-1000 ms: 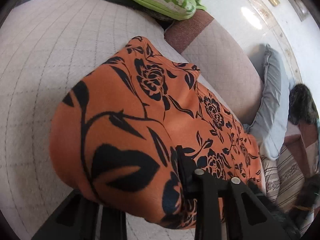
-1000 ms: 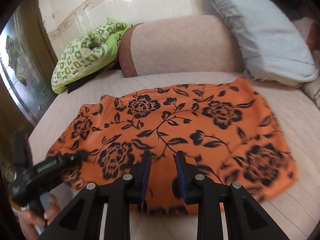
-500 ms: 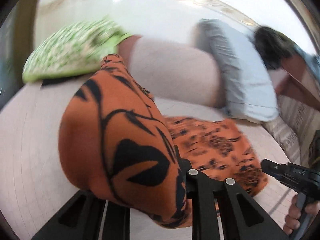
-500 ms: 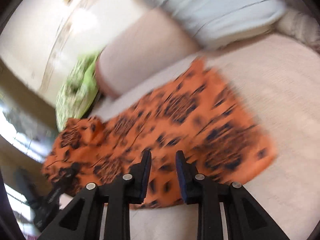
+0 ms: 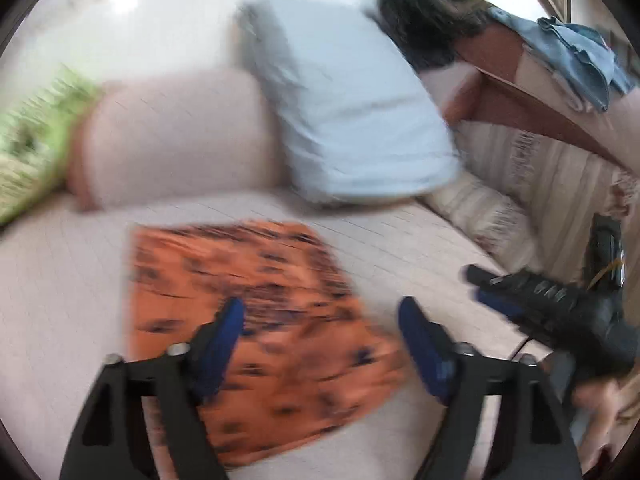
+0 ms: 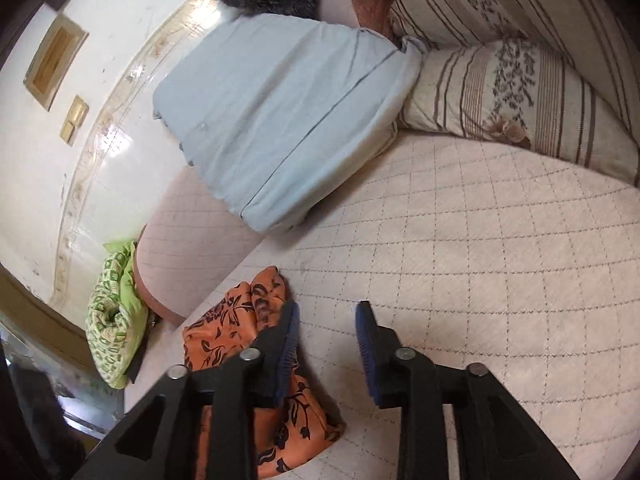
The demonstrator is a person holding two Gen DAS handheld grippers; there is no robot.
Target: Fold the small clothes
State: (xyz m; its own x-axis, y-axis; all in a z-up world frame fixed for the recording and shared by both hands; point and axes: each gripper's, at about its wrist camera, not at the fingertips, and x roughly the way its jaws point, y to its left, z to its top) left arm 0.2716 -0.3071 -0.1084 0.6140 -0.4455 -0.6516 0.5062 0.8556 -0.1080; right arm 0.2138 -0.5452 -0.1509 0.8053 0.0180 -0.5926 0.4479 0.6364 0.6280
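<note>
An orange cloth with black flowers (image 5: pixel 256 320) lies folded flat on the quilted bed (image 5: pixel 60 300), blurred in the left wrist view. My left gripper (image 5: pixel 322 312) hovers above the cloth's near edge, its jaws opening wide with nothing pinched between them. The right gripper (image 5: pixel 486 288), held in a hand, shows at the right of that view. In the right wrist view my right gripper (image 6: pixel 327 320) has its jaws opening, and only bare quilt shows in the gap. There the orange cloth (image 6: pixel 224 332) lies to the left, behind the left finger (image 6: pixel 288 332).
A light blue pillow (image 6: pixel 280 120) leans on a pink bolster (image 5: pixel 172 132) at the back. A striped pillow (image 6: pixel 520 100) lies at the right and a green patterned cushion (image 6: pixel 116 320) at the left. Denim clothes (image 5: pixel 576 52) hang over the headboard.
The left gripper has let go of the cloth edge it carried, and the fold now lies flat. It has pulled back and up. The right gripper has swung right, off the cloth, and widened.
</note>
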